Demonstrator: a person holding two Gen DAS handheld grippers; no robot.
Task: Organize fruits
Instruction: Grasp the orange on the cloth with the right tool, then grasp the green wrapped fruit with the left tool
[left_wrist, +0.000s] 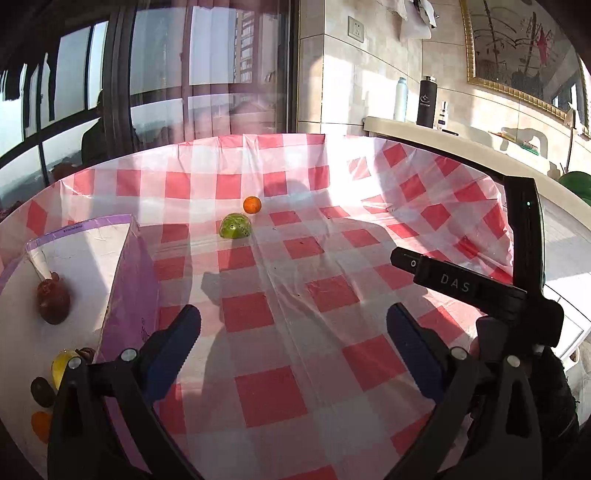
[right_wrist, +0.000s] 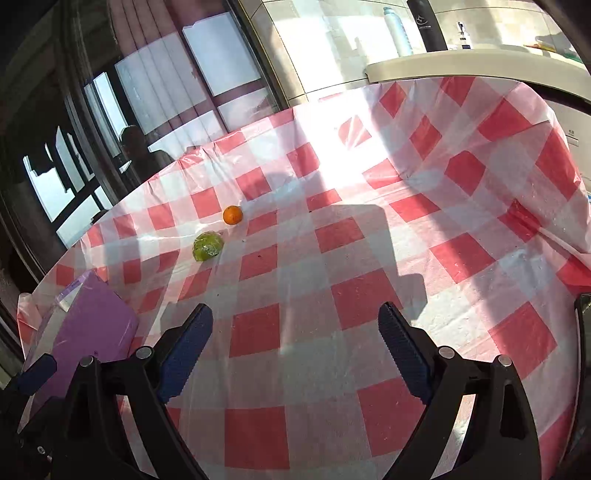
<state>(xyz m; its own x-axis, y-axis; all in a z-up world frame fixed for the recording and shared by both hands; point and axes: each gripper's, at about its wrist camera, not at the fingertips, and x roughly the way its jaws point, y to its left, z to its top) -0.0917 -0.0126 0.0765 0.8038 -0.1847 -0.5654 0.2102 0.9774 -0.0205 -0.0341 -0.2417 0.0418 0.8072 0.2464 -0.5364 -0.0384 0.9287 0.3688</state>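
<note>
1. Left wrist view: my left tool (left_wrist: 293, 328) hangs open with nothing between its blue pads, low over the checked surface (left_wrist: 332, 258). At about 9 o'clock sits the purple box (left_wrist: 131, 291), its white inside already holding a dark red fruit (left_wrist: 53, 301), and at 8 o'clock a yellow one, a dark one and an orange one, partly hidden behind my tool. I judge the sorting well along, with two pieces left outside.

2. Same view: the green fruit (left_wrist: 236, 226) lies at 12 o'clock, well apart from the tool, with the small orange (left_wrist: 252, 204) just beyond it. The green one looks domed, mottled and shiny, as if wrapped in film; I cannot tell for sure.

3. Right wrist view: my right tool (right_wrist: 295, 339) is also spread wide and empty. The green fruit (right_wrist: 208, 246) and orange (right_wrist: 232, 215) sit at 11 o'clock, near each other but apart; the box (right_wrist: 92, 317) is at 9 o'clock.

4. Next, I reckon, calls for reaching forward, closing on the nearer green fruit, then carrying it left to the box.
</note>
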